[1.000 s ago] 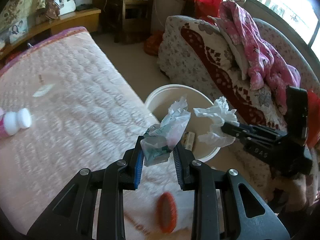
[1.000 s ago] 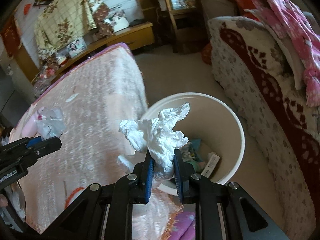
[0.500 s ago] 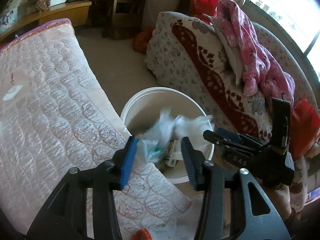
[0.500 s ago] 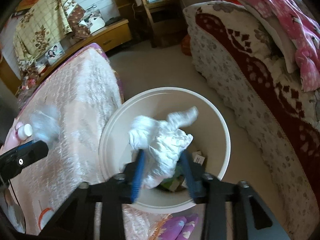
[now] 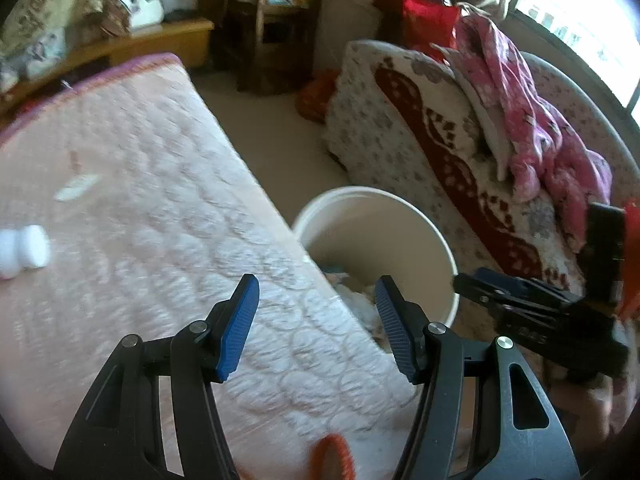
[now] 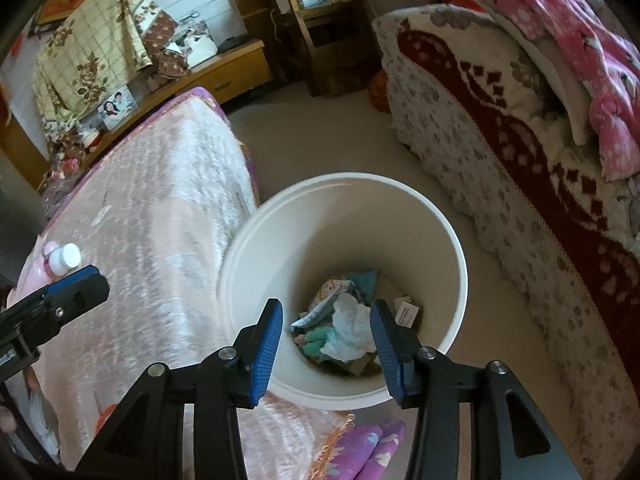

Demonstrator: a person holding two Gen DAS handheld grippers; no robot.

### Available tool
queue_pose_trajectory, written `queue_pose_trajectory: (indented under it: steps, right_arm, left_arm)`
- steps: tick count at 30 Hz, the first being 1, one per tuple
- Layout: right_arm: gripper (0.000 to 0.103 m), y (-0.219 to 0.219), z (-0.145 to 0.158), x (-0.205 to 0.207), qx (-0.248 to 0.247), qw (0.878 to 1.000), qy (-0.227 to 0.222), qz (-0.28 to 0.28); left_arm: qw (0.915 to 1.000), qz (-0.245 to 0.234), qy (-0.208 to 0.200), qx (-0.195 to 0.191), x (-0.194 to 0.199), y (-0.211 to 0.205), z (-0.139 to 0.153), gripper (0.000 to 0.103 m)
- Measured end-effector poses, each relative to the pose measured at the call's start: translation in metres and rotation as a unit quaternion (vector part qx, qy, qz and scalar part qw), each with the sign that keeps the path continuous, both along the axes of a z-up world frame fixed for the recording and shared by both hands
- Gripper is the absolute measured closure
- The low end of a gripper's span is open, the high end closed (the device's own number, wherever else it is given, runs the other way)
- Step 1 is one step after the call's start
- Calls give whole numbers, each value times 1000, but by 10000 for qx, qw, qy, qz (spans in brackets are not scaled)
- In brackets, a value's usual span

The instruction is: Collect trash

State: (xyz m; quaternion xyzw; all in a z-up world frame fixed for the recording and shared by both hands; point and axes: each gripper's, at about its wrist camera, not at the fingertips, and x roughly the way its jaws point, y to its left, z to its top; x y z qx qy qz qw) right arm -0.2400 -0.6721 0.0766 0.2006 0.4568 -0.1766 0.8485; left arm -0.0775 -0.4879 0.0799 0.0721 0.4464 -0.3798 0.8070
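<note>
While both tongs (image 6: 326, 342) gape empty, the trash (image 6: 348, 328) lies below in the bucket (image 6: 440, 224).

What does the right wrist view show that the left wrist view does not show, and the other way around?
Only the right wrist view shows the bottom of the bucket, with the crumpled tissue and the wrappers, and a framed photo on the shelf. Only the left wrist view shows the orange thing on the bed and the window. Both show the white bucket, the pink bed cover, the small bottle, the sofa and both grippers, with nothing between their fingers.
</note>
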Motion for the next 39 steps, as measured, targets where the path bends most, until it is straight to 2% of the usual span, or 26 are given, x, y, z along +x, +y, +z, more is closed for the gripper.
queue_pose_trajectory:
  steps: [4,6,7,13,21,26,30,39]
  right_arm:
    - [56,25,24,-4,-92,9996,-240,108]
    - [42,40,36,-7,-171,9990,-395,149]
    - [40,46,41,-8,-227,9986,-447,176]
    - [40,81,71,-19,-505,9958,-724,232]
    - [31,121,107,-40,-1044,9893,-987,240]
    - [30,135,124,-52,-1163,9863,-1149,209]
    - [23,147,137,-62,-1351,9820,-1304,186]
    - [22,162,154,-71,-1403,9785,-1495,239]
  left_arm:
    - [9988,298,-360,108,-11,23,15,44]
    - [9978,385,-519,164,-16,33,21,44]
    - [9972,415,-607,160,-20,39,26,44]
    - [9947,553,-857,-121,-39,70,52,44]
    - [9896,697,-1198,-382,-66,106,84,44]
    - [9873,728,-1337,-466,-80,123,96,44]
    - [9853,755,-1435,-543,-90,134,104,44]
    - [9799,862,-1669,-672,-104,153,121,44]
